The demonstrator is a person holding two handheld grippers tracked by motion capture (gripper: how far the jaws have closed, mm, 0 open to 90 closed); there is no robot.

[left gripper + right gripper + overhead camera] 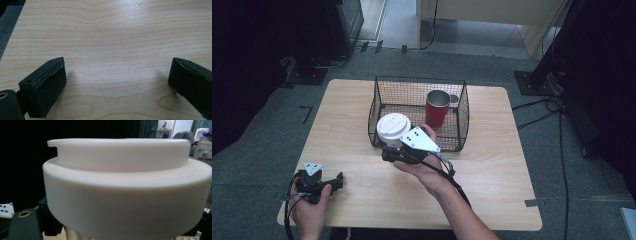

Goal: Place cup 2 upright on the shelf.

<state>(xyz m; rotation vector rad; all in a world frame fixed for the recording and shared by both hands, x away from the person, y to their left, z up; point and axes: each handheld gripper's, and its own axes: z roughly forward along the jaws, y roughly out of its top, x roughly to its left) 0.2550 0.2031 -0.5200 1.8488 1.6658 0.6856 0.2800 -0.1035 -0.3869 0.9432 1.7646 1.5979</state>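
White-lidded cup (pixel 393 129) is standing upright, long axis vertical and lid upward, between the jaws of the right gripper (pixel 399 151) that is clamping it just before the wire basket (pixel 462 112) holding a red mug (pixel 437 108), while the left gripper (pixel 332 181), jaws spread and empty, is resting well to its left.

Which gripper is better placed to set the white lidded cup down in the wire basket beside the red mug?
Right. The right gripper already holds the white lidded cup at the wire basket's front edge, near the red mug. The left gripper sits open and empty near the table's front-left corner.
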